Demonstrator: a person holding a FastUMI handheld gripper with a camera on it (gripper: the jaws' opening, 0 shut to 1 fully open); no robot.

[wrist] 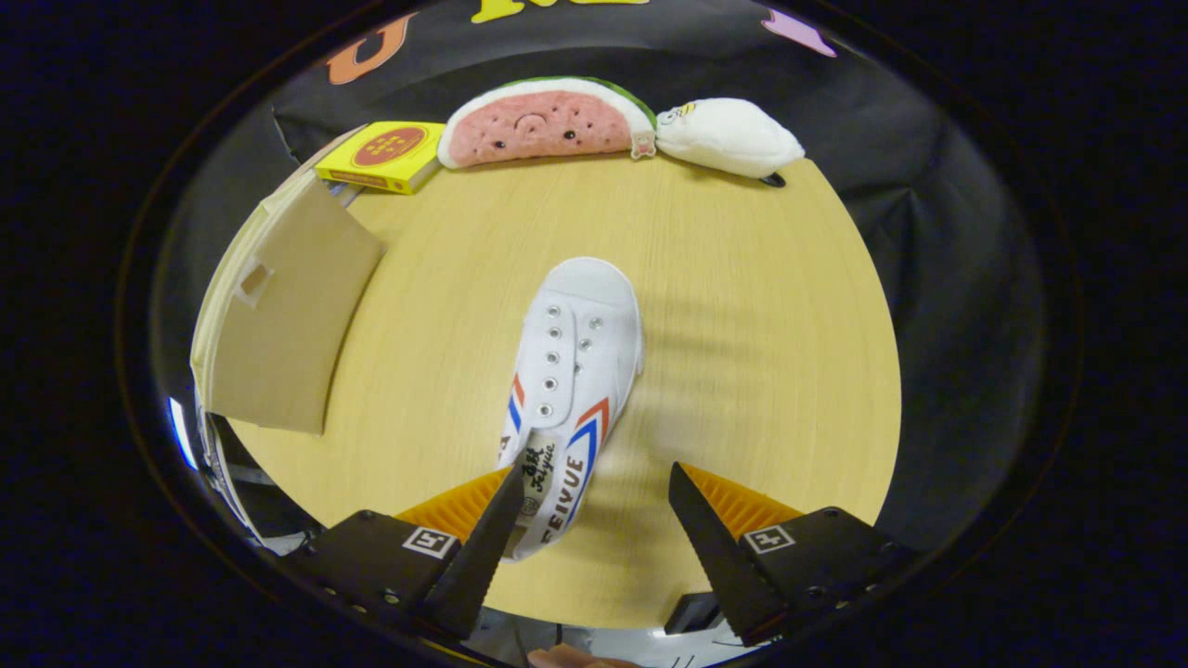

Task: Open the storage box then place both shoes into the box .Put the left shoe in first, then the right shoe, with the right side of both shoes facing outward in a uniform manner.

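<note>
A white canvas shoe (pixel 574 371) with red and blue chevron stripes and no laces lies on the wooden table (pixel 742 353), toe pointing away from me. Its heel end sits between my fingers, close against the left finger (pixel 492 538) and apart from the right one. My gripper (pixel 594 482) is open, hovering just over the heel. The beige storage box (pixel 278 315) stands at the table's left edge, beyond and left of the fingers, with a flat panel and a small square notch facing me; I cannot tell whether it is open.
Along the table's far edge lie a yellow flat box (pixel 382 155), a watermelon-slice plush (pixel 548 121) and a white plush (pixel 729 136). Bare tabletop stretches to the right of the shoe. The table's near edge runs just under the fingers.
</note>
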